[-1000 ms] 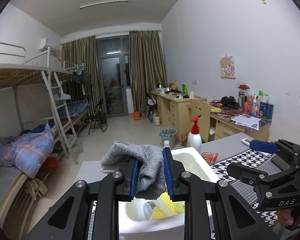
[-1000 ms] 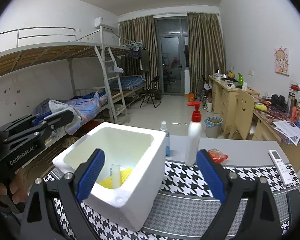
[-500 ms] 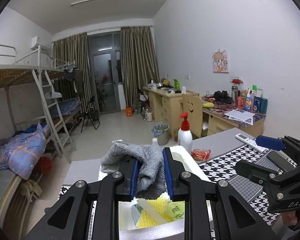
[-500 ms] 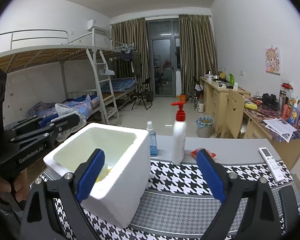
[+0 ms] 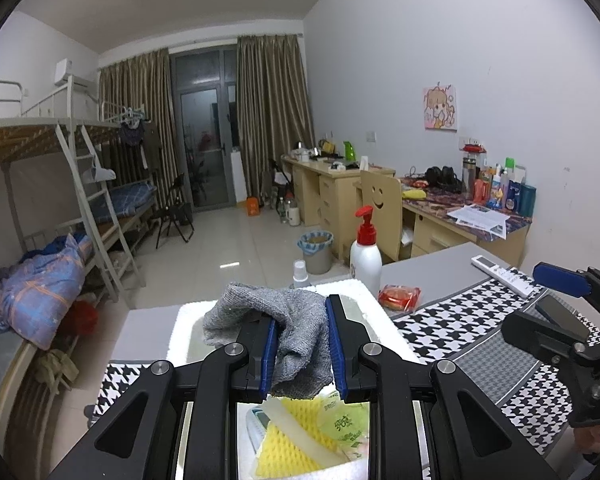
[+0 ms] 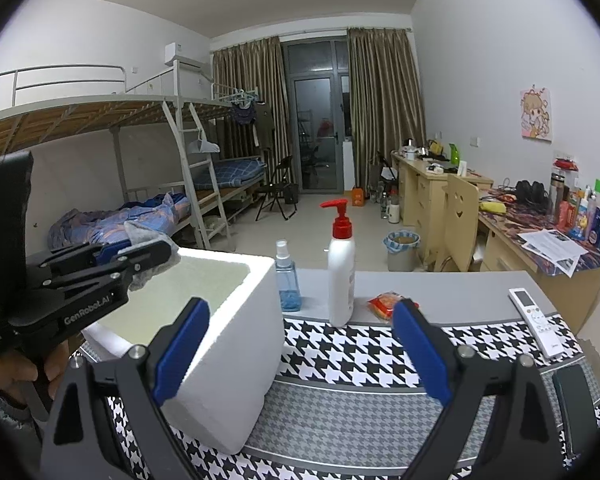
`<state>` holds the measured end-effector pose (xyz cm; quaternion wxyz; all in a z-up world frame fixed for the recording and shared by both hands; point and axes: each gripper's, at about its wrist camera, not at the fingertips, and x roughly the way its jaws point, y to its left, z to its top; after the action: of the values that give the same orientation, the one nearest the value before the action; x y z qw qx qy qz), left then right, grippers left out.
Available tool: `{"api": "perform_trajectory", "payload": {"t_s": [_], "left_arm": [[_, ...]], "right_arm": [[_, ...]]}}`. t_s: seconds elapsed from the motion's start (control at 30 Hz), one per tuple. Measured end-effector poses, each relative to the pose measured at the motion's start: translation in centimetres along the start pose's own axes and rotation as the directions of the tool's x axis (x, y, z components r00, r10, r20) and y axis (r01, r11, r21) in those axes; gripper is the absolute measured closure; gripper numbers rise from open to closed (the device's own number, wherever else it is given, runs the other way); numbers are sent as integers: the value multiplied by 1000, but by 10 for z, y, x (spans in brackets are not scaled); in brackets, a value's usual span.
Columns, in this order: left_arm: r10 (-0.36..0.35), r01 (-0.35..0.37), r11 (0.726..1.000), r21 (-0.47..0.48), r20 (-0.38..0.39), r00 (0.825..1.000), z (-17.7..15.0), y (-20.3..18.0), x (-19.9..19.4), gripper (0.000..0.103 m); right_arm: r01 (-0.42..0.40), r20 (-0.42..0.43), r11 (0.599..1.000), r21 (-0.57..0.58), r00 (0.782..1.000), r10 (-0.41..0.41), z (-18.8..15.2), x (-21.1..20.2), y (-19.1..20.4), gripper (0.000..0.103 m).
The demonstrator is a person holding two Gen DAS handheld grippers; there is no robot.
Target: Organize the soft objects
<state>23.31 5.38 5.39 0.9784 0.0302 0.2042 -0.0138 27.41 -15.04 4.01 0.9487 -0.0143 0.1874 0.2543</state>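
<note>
While your left gripper (image 5: 301, 322) pinched the grey cloth (image 5: 284, 330) between its fingers above the foam box (image 6: 236, 320), your right gripper (image 6: 300, 350) stood spread, empty.

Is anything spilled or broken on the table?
Nothing stands out. The pump bottle and spray bottle stand upright, the foam box looks whole, and the gray cloth is pinched in the left hand-held gripper above it.
</note>
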Motion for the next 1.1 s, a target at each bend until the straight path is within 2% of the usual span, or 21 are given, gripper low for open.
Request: {"api": "perform_trajectory", "payload": {"t_s": [0.13,0.17,0.2,0.23,0.27,0.3,0.63,1.0,1.1], "left_arm": [[25,-25,1000,-5,-33,999,-2,2,9,61],[30,-30,1000,-5,-37,999,-2,2,11,52],[36,-36,999,1,-45,998,-3,1,12,39],[40,-39,999,7,-48,998,-4,0,13,33],[40,-39,999,15,-53,998,-4,-2,14,22],[36,-35,999,24,-59,998,-5,-3,14,19],[45,-44,999,15,-48,998,-4,-5,9,19],[74,-74,997,-20,11,997,-6,-6,-14,2],[79,-78,997,-28,32,996,-6,-9,-23,1]], "right_arm": [[-2,-8,1000,1,1000,2,-2,4,-3,8],[-4,-8,1000,1,1000,4,-2,4,-5,8],[-4,-8,1000,2,1000,4,-2,4,-4,8],[-5,-9,1000,3,1000,5,-2,4,-5,8],[-5,-10,1000,4,1000,6,-3,5,-5,8],[-5,-10,1000,4,1000,5,-3,5,-6,8],[-9,-3,1000,8,1000,9,-3,1,-8,8],[-5,11,1000,1,1000,5,-4,-13,-6,8],[-9,13,1000,-2,1000,9,-5,-19,-3,8]]}}
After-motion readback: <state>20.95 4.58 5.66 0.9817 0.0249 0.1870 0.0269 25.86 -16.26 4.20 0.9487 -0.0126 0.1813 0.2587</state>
